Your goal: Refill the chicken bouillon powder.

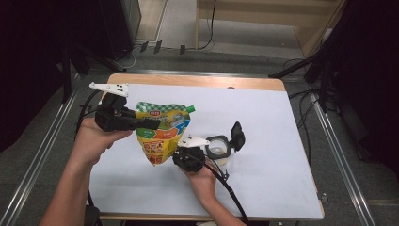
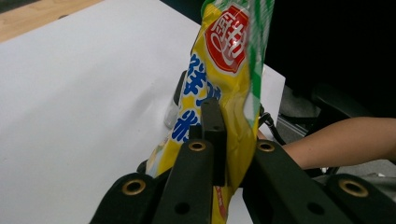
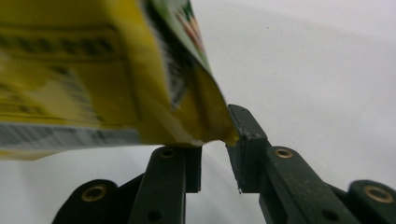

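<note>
A yellow refill pouch with a green checked top and a green cap hangs upright above the white table. My left gripper comes in from the left and is shut on the pouch's upper side. In the left gripper view the pouch is pinched between the two jaws of the left gripper. My right gripper sits at the pouch's lower right corner. In the right gripper view that corner of the pouch rests at the tips of the right gripper, and a gap shows between the jaws.
A small clear container with its black flip lid standing open is on the table just right of my right hand. The white mat covers the wooden table. Dark stands and cables surround the table.
</note>
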Tool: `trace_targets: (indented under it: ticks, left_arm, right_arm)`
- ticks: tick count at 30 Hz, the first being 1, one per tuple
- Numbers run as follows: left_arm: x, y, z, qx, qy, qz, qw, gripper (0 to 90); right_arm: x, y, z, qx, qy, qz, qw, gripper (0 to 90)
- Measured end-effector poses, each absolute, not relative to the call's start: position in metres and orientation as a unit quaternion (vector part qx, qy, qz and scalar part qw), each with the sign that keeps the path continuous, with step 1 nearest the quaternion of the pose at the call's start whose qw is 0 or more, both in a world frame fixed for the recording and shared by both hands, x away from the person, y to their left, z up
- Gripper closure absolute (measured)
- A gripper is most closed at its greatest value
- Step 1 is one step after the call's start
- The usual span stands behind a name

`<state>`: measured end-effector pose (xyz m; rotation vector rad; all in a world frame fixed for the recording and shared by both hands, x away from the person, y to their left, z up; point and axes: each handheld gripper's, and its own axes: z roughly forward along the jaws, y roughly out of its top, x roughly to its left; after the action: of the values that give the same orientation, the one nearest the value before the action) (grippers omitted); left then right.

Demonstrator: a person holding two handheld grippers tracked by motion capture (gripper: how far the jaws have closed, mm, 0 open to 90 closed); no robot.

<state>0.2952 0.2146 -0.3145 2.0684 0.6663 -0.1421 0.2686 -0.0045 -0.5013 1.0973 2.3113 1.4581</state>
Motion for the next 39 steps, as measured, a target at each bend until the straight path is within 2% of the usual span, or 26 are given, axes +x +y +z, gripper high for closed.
trace_targets:
  ticks: [12, 24, 33, 39]
  left_arm:
    - [0.299, 0.211, -0.319, 0.841, 0.289, -0.051, 0.455, 90.0]
    - [0.297, 0.190, -0.327, 0.850, 0.292, -0.038, 0.436, 87.3]
    - [0.299, 0.187, -0.331, 0.846, 0.297, -0.045, 0.441, 84.0]
    - [0.299, 0.182, -0.333, 0.843, 0.298, -0.051, 0.445, 80.5]
  right_arm:
    - [0.258, -0.003, -0.496, 0.316, 0.802, 0.494, 0.110, 62.4]
    - [0.242, -0.008, -0.496, 0.279, 0.824, 0.477, 0.122, 61.4]
    - [0.235, -0.006, -0.492, 0.264, 0.826, 0.485, 0.113, 60.2]
    - [0.226, -0.009, -0.483, 0.249, 0.832, 0.481, 0.123, 58.4]
